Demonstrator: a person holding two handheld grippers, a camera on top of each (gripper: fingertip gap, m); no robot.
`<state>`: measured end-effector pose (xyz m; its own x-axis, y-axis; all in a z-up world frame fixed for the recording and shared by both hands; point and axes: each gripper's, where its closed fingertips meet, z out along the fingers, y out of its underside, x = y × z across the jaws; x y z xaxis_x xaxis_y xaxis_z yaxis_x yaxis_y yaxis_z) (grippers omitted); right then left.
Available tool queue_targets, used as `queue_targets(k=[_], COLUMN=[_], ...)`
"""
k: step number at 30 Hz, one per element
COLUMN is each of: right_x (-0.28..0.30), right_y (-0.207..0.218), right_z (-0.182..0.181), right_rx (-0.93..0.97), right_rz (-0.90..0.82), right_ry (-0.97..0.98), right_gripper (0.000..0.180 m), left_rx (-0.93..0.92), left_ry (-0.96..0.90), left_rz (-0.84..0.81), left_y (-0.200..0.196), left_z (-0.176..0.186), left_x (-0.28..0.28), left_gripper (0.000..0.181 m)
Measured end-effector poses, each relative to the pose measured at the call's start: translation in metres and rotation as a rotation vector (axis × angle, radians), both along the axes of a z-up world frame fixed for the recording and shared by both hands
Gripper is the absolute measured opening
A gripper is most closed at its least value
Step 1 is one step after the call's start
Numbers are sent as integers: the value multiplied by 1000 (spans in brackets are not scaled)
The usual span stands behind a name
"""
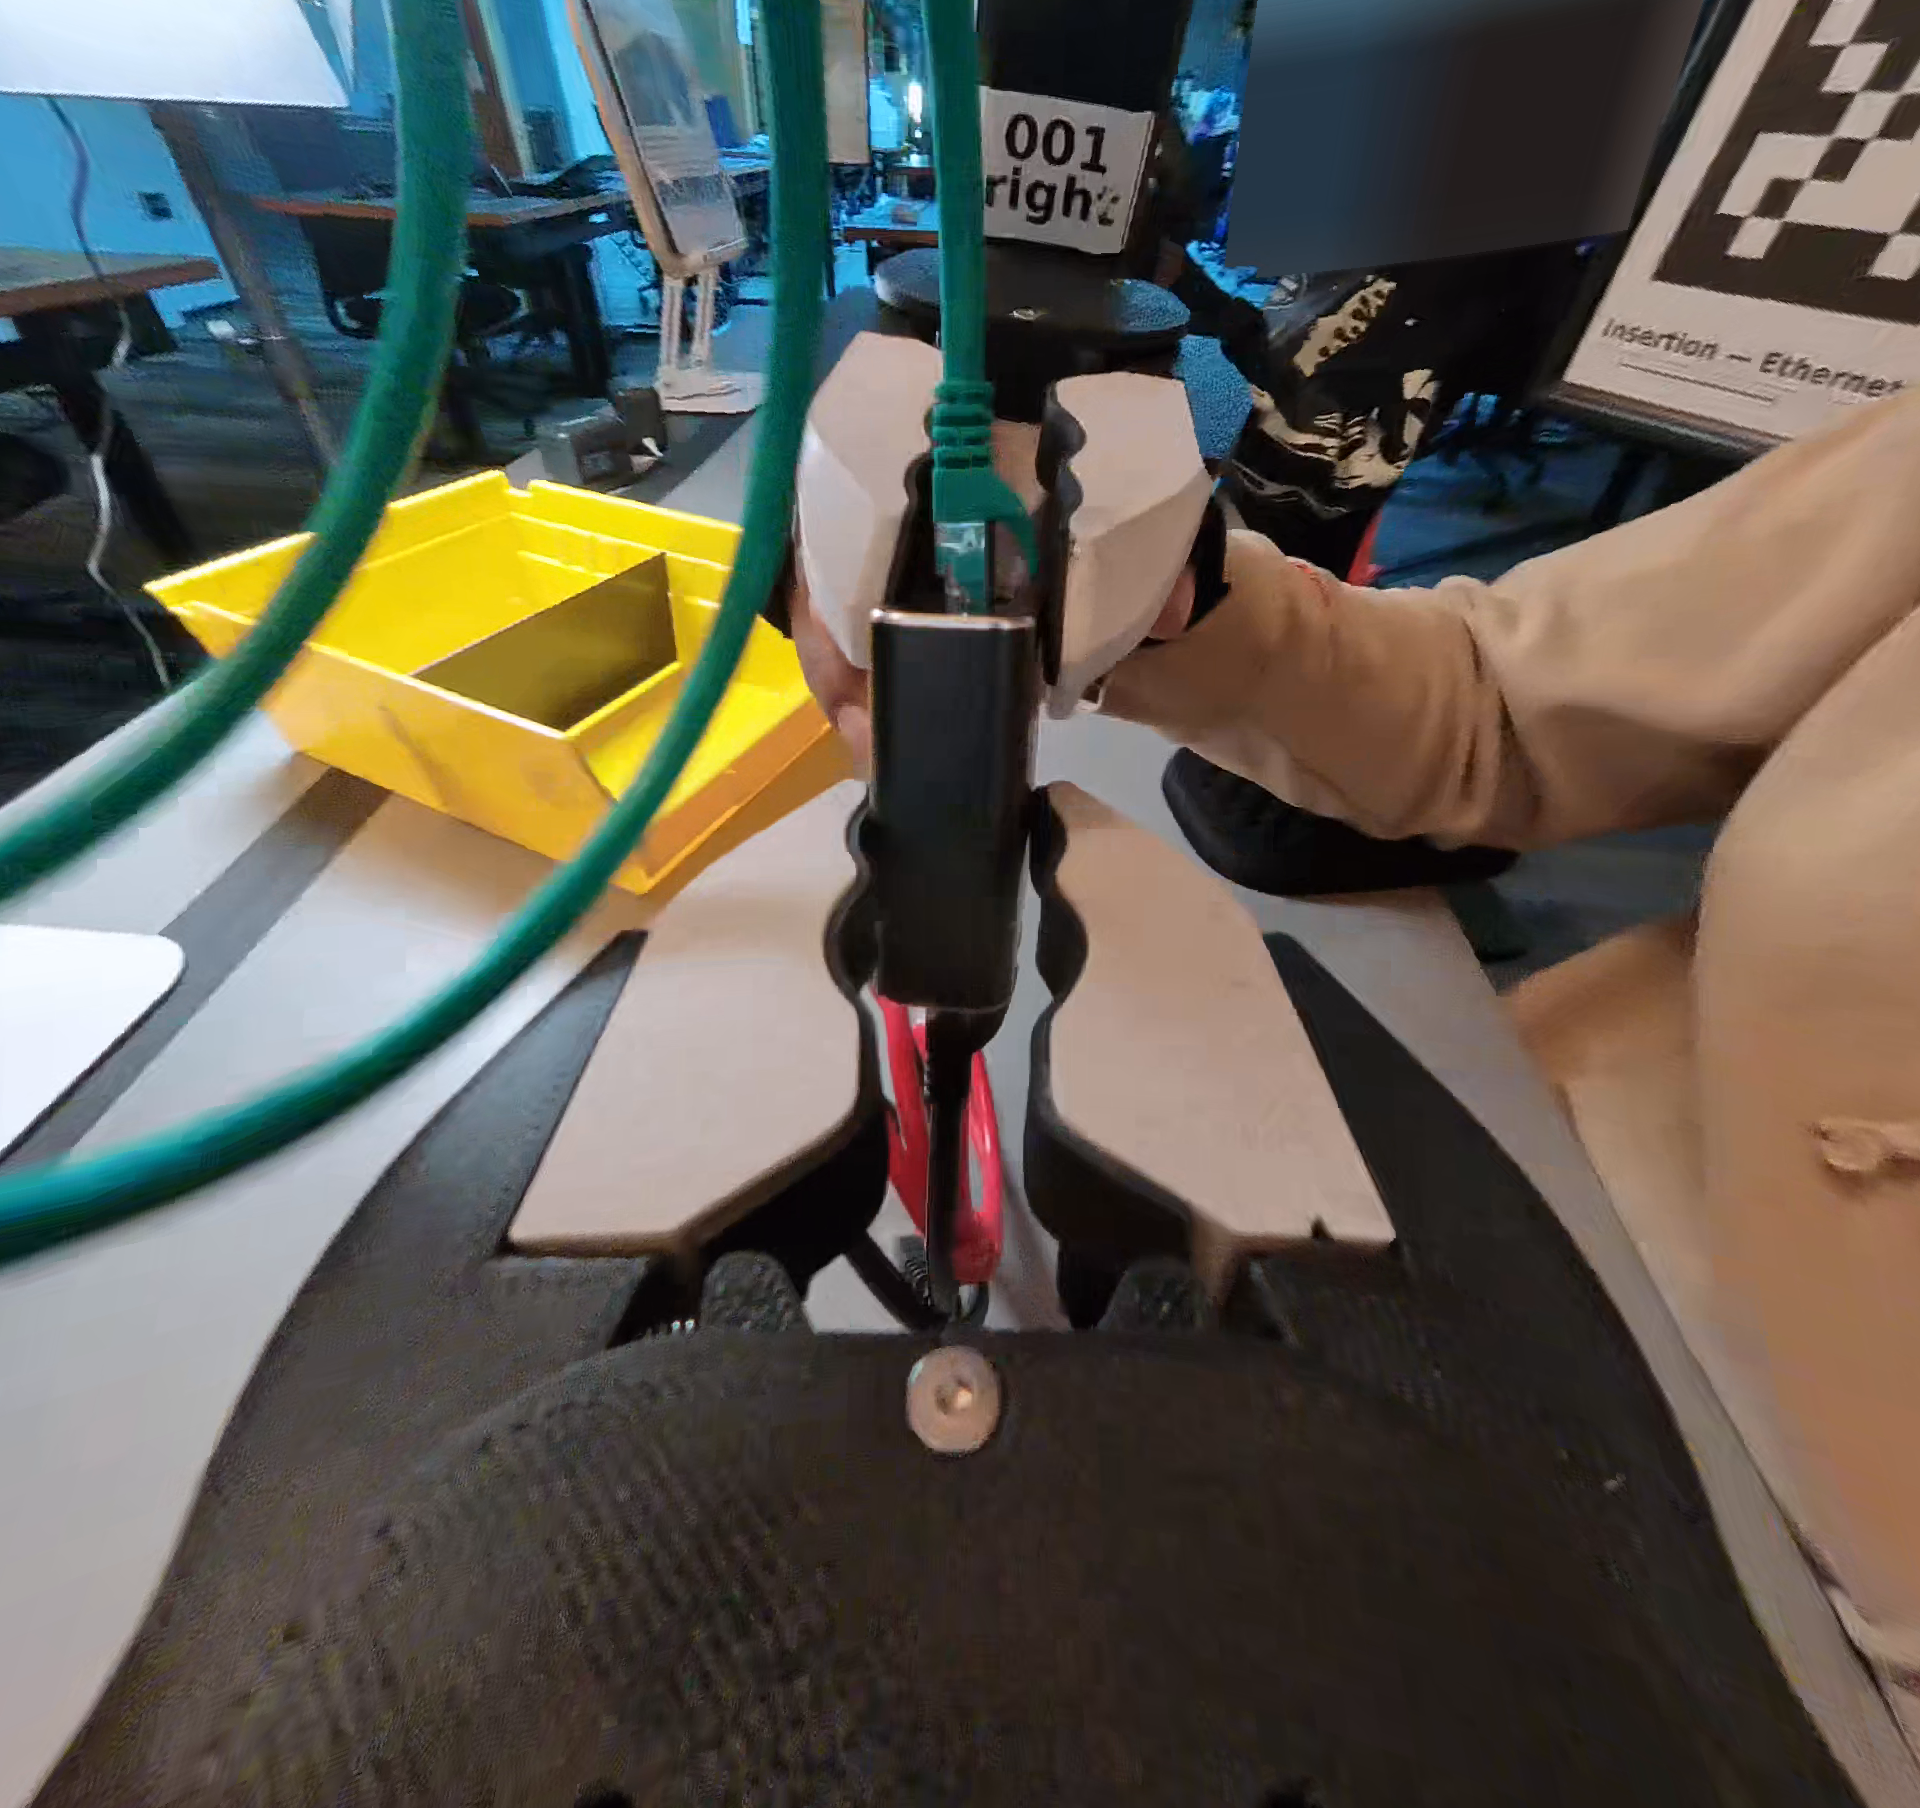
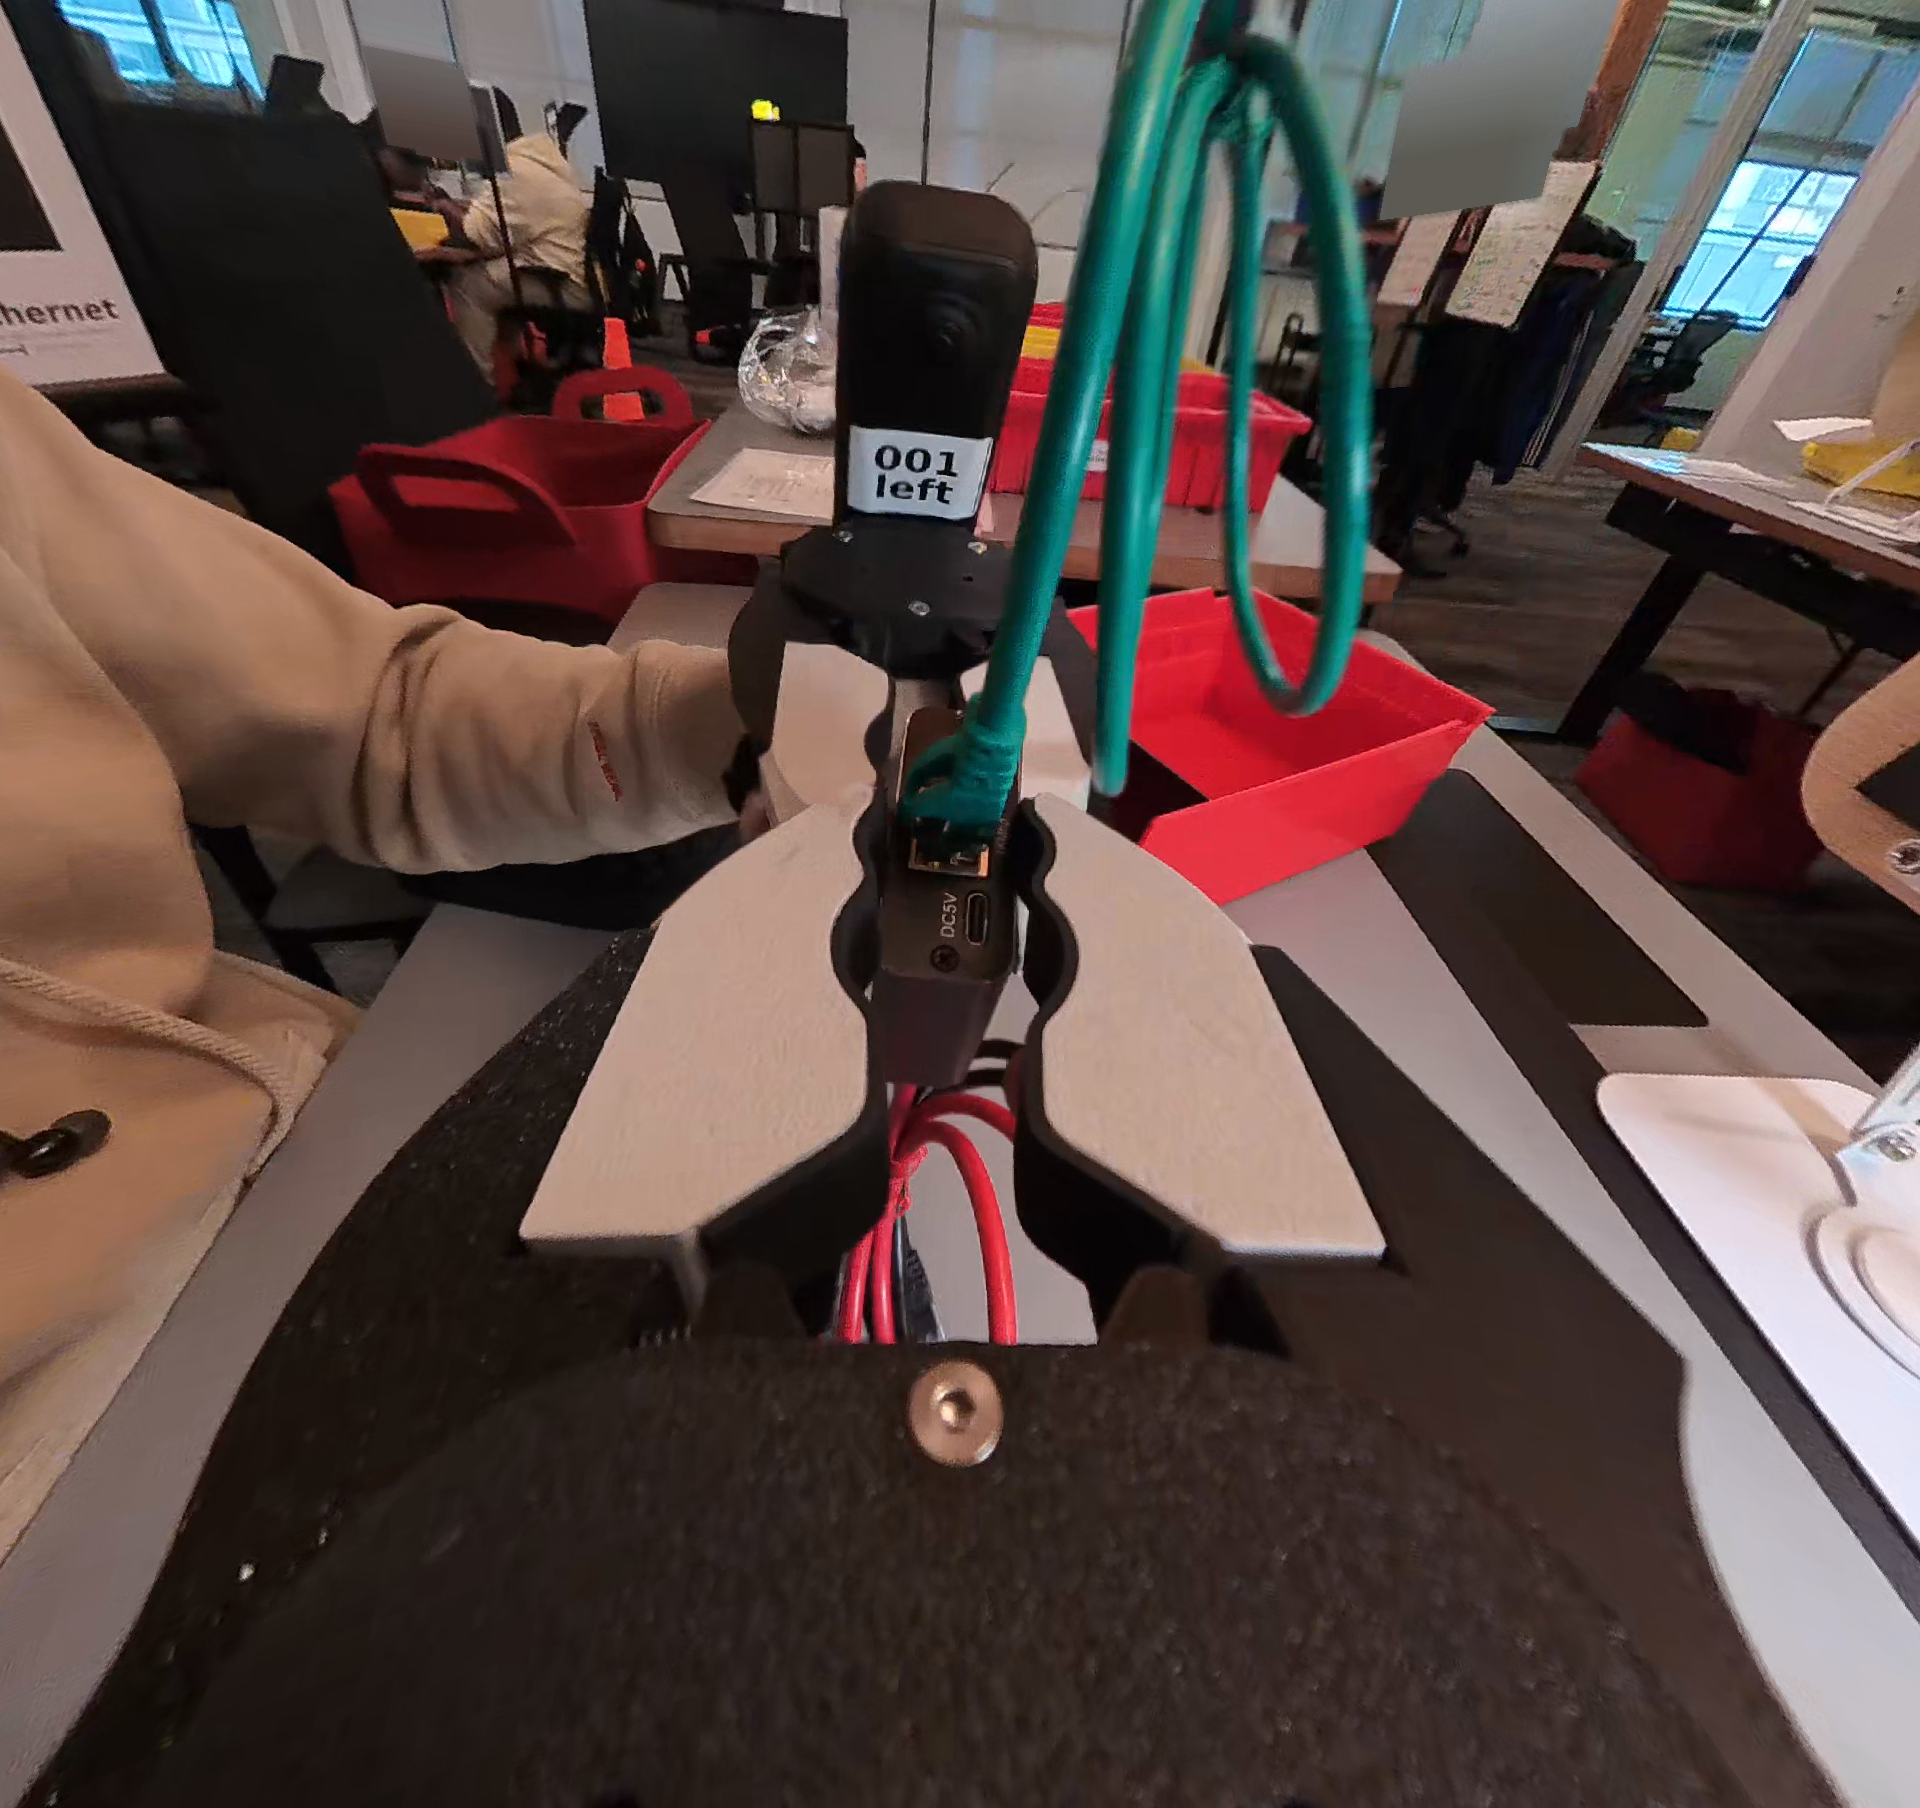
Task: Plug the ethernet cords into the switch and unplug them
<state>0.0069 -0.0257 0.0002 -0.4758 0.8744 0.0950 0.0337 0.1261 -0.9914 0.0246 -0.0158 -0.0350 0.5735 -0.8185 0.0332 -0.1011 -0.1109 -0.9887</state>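
Left jaws tight on switch, right jaws' hold unclear; port face only right-view.

An open-plan office used as a lab workspace. Rows of wood-topped desks on black legs, a large dark wall-mounted display screen and glass-partitioned rooms indicate an office; yellow and red plastic parts bins and a printed black-and-white fiducial marker board suggest experimental work, probably robotics data collection.
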Motion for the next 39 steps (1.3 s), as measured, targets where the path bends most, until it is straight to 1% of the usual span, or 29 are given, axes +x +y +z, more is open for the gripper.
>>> queue_targets(k=[3,5,8,10,16,23,27,33,34,36,37,39], right_x=[-2,-1,5,5,2,0,2,-2,-3,-5,-4,2], right_y=[4,6,11,16,18,18,19,19,20,25,23,15], right_z=[4,3,7,5,-2,3,10,12,13,12,12,18], right_rx=[-21,-24,-93,-128,-134,-40,2,110,135,205,196,121], right_rz=[-26,-32,-14,-27,-37,-101,-126,-200,-221,-275,-257,-162], right_ry=[17,5,-17,-60,-94,-45,-9,49,62,105,113,100], right_gripper=[22,22,23,17,16,15,15,16,15,0,0,0], left_rx=[-32,-81,-142,-169,-223,-213,-211,-192,-189,-191,-209,-226], left_ry=[-35,-13,31,41,41,22,-25,18,23,20,25,18], left_rz=[-7,-6,18,28,32,45,38,80,92,114,110,94], left_y=[0,0,-1,-1,-1,-1,-3,-5,-5,-4,-5,-9], left_z=[4,0,-5,-6,-11,-6,5,10,11,13,12,14], left_x=[-1,-4,-8,-10,-12,-11,-10,-16,-17,-17,-16,-12], left_gripper=[26,26,25,25,25,25,25,25,25,28,30,28])
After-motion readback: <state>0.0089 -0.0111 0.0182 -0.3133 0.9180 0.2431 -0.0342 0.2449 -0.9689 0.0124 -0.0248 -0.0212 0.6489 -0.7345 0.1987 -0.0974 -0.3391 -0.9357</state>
